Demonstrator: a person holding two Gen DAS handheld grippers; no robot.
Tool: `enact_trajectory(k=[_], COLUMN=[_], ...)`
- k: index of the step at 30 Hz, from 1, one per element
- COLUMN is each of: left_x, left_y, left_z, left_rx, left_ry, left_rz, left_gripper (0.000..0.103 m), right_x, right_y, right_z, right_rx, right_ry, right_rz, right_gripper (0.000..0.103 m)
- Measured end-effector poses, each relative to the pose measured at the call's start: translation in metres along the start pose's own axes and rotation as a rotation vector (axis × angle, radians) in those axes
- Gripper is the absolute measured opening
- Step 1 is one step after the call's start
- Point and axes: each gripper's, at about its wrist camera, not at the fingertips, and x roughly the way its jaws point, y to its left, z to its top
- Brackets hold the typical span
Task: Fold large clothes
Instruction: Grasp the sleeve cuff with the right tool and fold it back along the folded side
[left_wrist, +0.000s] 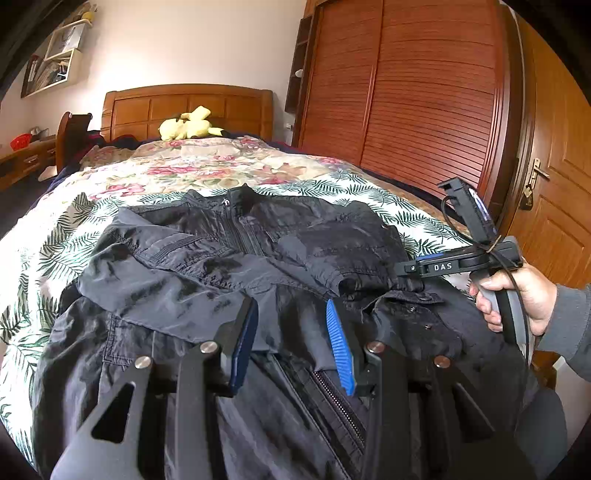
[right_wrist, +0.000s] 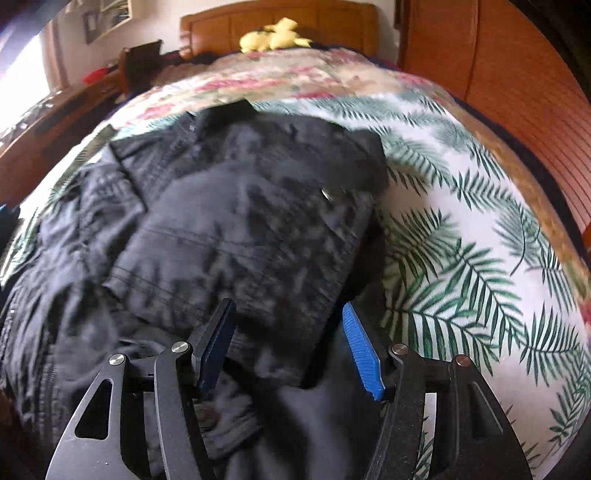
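A black zip-up jacket (left_wrist: 236, 258) lies front-up on the bed, with a sleeve folded across its chest. My left gripper (left_wrist: 291, 306) is at the jacket's near part, and a fold of the cloth fills the gap between its blue pads (left_wrist: 341, 343). My right gripper (right_wrist: 287, 308) stands open just above the folded sleeve (right_wrist: 236, 236) at the jacket's right side. Cloth lies under its jaws, and its pads (right_wrist: 364, 350) do not press on it. In the left wrist view the right gripper (left_wrist: 408, 271), held by a hand (left_wrist: 517, 295), points down at the jacket's right edge.
The jacket rests on a leaf-and-flower bedspread (right_wrist: 461, 236) that shows bare to the right. A yellow plush toy (left_wrist: 190, 127) sits by the wooden headboard (left_wrist: 184, 105). A slatted wooden wardrobe (left_wrist: 406, 92) and a door (left_wrist: 554, 192) stand to the right, a desk (left_wrist: 26, 155) to the left.
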Motion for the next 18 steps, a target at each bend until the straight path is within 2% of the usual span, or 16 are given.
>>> enact_trajectory(k=[4, 12, 13, 14, 15, 16, 18], left_x=[0.000, 0.002, 0.002, 0.002, 0.001, 0.001, 0.000], left_y=[0.000, 0.000, 0.001, 0.000, 0.000, 0.000, 0.001], left_z=[0.000, -0.002, -0.003, -0.004, -0.005, -0.006, -0.009], left_rx=[-0.001, 0.006, 0.009, 0.013, 0.016, 0.017, 0.018], left_ry=[0.000, 0.006, 0.006, 0.007, 0.009, 0.012, 0.020], left_rz=[0.001, 0.010, 0.013, 0.020, 0.025, 0.031, 0.040], left_gripper=[0.037, 0.037, 0.037, 0.037, 0.037, 0.037, 0.037], right_x=[0.010, 0.020, 0.023, 0.026, 0.029, 0.029, 0.025], right_y=[-0.008, 0.000, 0.002, 0.004, 0.006, 0.008, 0.016], right_z=[-0.002, 0.004, 0.005, 0.006, 0.007, 0.008, 0.010], right_rx=[0.031, -0.019, -0.029, -0.042, -0.049, -0.056, -0.093], right_ry=[0.026, 0.047, 0.056, 0.066, 0.076, 0.077, 0.052], right_rz=[0.021, 0.051, 0.065, 0.092, 0.124, 0.143, 0.112], right_gripper=[0.063, 0.063, 0.058, 0.042, 0.035, 0.023, 0.015])
